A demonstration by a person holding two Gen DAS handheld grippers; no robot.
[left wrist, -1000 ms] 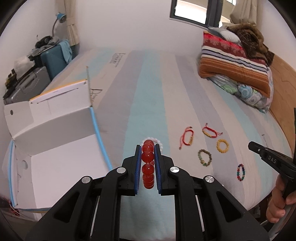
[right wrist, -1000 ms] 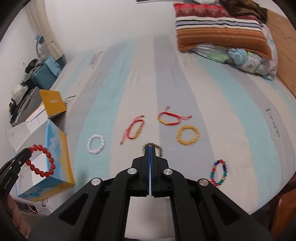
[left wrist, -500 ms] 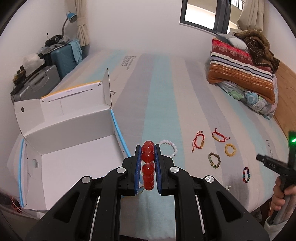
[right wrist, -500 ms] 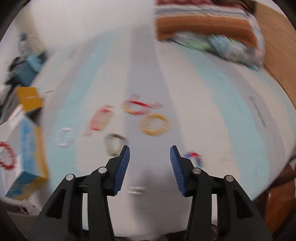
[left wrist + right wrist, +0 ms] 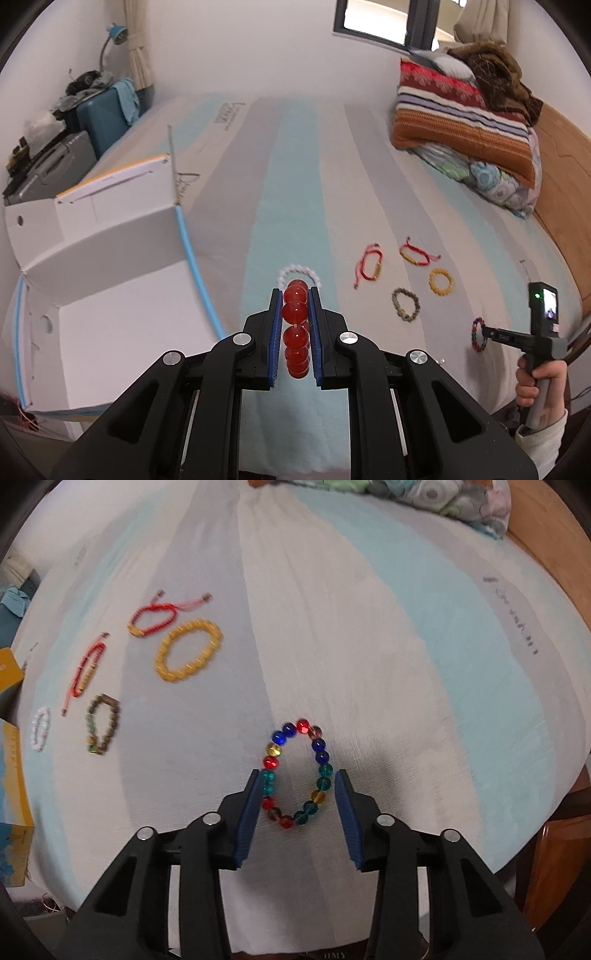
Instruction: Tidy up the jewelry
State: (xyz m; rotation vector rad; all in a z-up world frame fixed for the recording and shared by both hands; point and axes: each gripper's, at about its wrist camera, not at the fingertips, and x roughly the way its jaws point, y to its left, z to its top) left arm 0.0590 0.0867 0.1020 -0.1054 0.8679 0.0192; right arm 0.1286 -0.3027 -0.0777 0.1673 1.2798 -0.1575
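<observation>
My left gripper (image 5: 295,295) is shut on a red bead bracelet (image 5: 295,314) and hangs over the bed beside an open white box (image 5: 110,332). A multicoloured bead bracelet (image 5: 295,773) lies flat on the striped sheet, and my right gripper (image 5: 298,780) straddles its near half. The jaws are closing and the pads do not press on the beads. In the left wrist view the right gripper (image 5: 487,330) reaches that bracelet (image 5: 476,334) from the right. To the left lie a yellow bracelet (image 5: 188,655), a green-brown bracelet (image 5: 101,723), two red cord bracelets (image 5: 153,618) and a white one (image 5: 40,729).
The bed's front edge runs just below my right gripper. A wooden bed frame (image 5: 546,546) borders the right side. Folded blankets and pillows (image 5: 465,110) are piled at the far right. Suitcases (image 5: 74,129) stand beyond the box, at the left wall.
My right gripper opened and dropped down and rightward onto the multicoloured bracelet, which now lies between its fingers. The left gripper has kept its hold on the red bracelet near the box.
</observation>
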